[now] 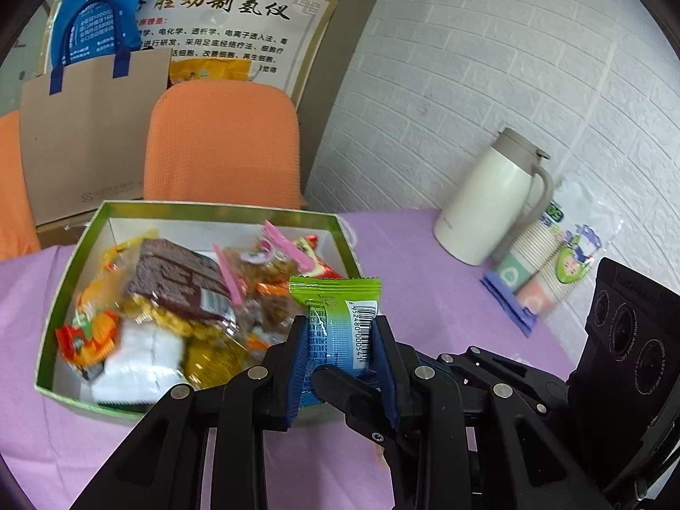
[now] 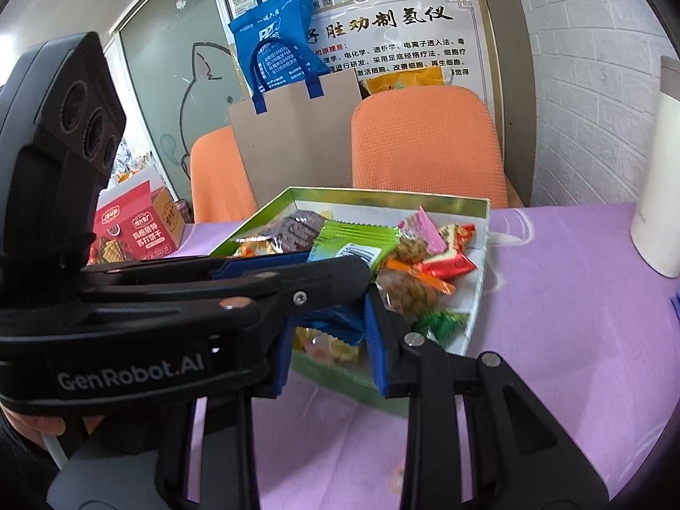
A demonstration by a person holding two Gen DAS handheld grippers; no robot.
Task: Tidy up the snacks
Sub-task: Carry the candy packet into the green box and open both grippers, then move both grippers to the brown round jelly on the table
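Centrally, one green-rimmed snack box (image 1: 68, 284) heaped with mixed wrapped snacks, on a lilac tabletop (image 1: 403, 246). One green-and-blue snack packet (image 1: 340, 327), barcode showing, pinched upright between left gripper (image 1: 340, 365) fingers just beside the box's near corner. Right gripper (image 2: 327, 340) fingers apart, holding nothing. Two orange chairs (image 1: 221, 140), one cream thermos jug (image 1: 488, 195), white brick wall (image 1: 488, 63).

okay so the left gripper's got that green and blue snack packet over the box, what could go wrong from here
1. The left gripper pinches the green and blue packet only at its lower half, so the slick wrapper could slip or twist on release.
2. The green box is already heaped with snacks; a packet dropped on the pile may slide over the low wall onto the purple tablecloth.
3. The right gripper, jaws open, sits close beside the left one, so they could bump.
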